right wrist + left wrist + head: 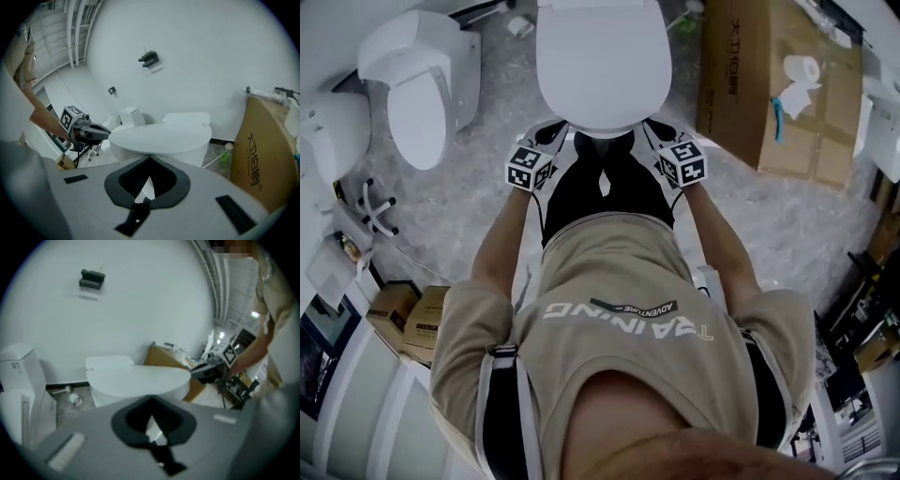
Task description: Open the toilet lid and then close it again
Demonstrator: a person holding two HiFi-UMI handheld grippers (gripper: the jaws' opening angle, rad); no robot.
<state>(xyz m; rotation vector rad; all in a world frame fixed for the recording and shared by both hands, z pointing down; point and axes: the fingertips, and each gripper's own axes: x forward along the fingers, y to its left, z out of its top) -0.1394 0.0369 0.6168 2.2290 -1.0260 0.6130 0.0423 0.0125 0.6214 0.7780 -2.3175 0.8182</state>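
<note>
At the toilet's front edge, your left gripper [551, 134] and right gripper [656, 134] hover closed and empty beside the lowered toilet lid [602, 61], so opening seems next: hook its rim and lift.

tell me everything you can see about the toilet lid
The toilet lid is white, smooth and glossy, like plastic, with a rounded front. It lies shut and flat on the bowl. The left claw and right claw sit at its front rim, one on each side; whether they touch it is unclear.
</note>
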